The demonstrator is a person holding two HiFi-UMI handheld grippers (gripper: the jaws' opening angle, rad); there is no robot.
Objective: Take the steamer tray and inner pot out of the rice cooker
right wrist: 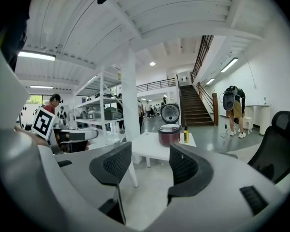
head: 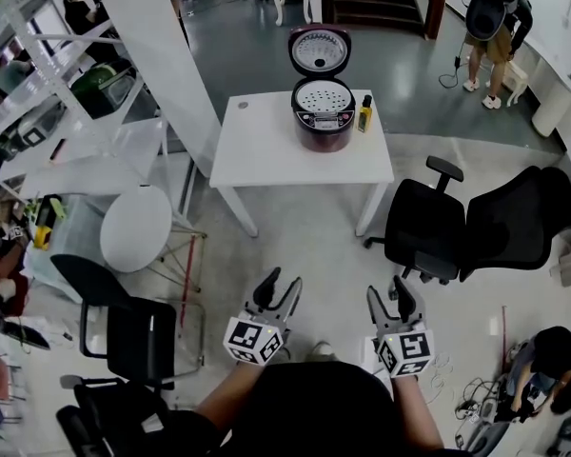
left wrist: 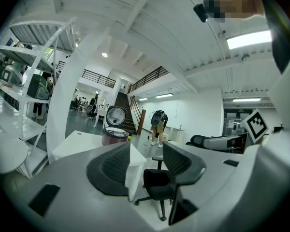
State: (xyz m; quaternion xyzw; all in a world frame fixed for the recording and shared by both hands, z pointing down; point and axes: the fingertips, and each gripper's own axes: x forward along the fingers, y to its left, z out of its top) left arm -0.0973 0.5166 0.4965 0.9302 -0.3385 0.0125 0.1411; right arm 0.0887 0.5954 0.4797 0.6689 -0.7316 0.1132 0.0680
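From my head camera I look steeply down over the left tongs (head: 284,282) and right tongs (head: 388,288), while each tongs camera looks nearly level along its jaws, all three sharing the far counter (head: 266,150) and rice cooker (head: 322,112).

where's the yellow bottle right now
In the head view the yellow bottle stands on the white table, just right of the open rice cooker, near the table's far right corner.

Light: bright, even, from ceiling strip lights (left wrist: 249,39)
Distortion: strong fisheye bending, dark corners
Focus: sharp; shadows soft
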